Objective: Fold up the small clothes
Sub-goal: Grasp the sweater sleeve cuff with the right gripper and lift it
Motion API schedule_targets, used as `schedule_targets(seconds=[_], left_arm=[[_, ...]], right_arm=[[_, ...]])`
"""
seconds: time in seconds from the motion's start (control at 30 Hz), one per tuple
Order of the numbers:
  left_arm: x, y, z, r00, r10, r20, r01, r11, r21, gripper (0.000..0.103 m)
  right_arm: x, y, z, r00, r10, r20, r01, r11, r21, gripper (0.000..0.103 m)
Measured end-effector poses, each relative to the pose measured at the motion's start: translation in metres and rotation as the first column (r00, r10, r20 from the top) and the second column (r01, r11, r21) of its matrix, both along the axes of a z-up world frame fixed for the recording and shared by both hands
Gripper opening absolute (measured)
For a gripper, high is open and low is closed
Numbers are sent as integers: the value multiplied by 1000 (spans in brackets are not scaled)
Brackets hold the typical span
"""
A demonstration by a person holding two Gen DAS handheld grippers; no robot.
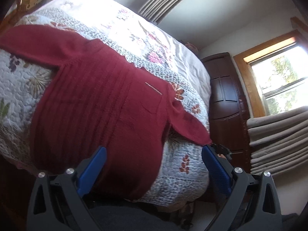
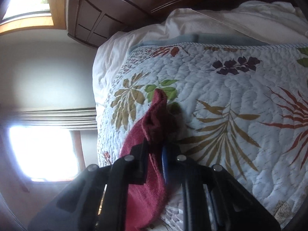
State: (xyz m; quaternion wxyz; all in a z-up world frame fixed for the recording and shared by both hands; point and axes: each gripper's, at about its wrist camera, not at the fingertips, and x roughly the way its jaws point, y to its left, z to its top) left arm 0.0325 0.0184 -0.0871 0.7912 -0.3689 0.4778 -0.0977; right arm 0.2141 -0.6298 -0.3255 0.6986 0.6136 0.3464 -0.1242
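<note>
A dark red knitted sweater (image 1: 100,100) lies spread on the floral quilt (image 1: 173,165), one sleeve reaching up left and the other stretched toward the lower right. My left gripper (image 1: 154,154) hangs open just above the sweater's lower body, blue pads wide apart, holding nothing. In the right wrist view my right gripper (image 2: 155,150) is shut on the red sleeve (image 2: 154,115); the cuff end sticks up past the fingertips and the rest of the sleeve trails down between the jaws. The sleeve tip in the left wrist view ends at a small dark gripper part (image 1: 221,149).
The quilted bedspread (image 2: 231,96) covers a bed with white pillows (image 2: 221,23) against a dark wooden headboard (image 2: 134,3). A dark wood cabinet (image 1: 227,100) stands beside the bed edge. Windows (image 1: 281,82) with folded grey blinds (image 1: 279,134) line the wall.
</note>
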Motion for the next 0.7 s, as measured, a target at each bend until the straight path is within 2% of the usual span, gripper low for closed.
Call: schedule_targets(seconds=[0.03, 0.1, 0.2, 0.3, 0.37, 0.43, 0.53, 0.7], left_arm=[[-2, 2, -1, 1000, 11, 3, -11, 1000, -27, 99], [-3, 4, 0, 1000, 13, 10, -13, 999, -30, 99], [0, 12, -7, 1000, 11, -26, -12, 998, -58, 99], [4, 27, -21, 998, 8, -63, -17, 990, -143, 99], [8, 34, -27, 998, -3, -62, -7, 989, -151, 99], [12, 42, -29, 999, -16, -46, 10, 990, -144, 99], [20, 56, -32, 999, -32, -20, 28, 980, -195, 99], [32, 91, -33, 1000, 7, 25, -1, 974, -226, 99]], right_arm=[[2, 4, 10, 1000, 19, 12, -19, 999, -27, 11], [8, 13, 32, 998, 58, 39, -54, 995, -80, 11], [16, 35, 73, 988, 123, 88, -108, 981, -160, 10], [27, 67, 118, 971, 202, 127, -167, 955, -245, 10], [33, 95, 147, 954, 262, 142, -211, 930, -301, 10], [39, 130, 175, 933, 330, 144, -260, 895, -363, 10], [47, 185, 210, 889, 433, 148, -333, 834, -440, 10], [58, 284, 244, 804, 582, 118, -436, 714, -548, 10]])
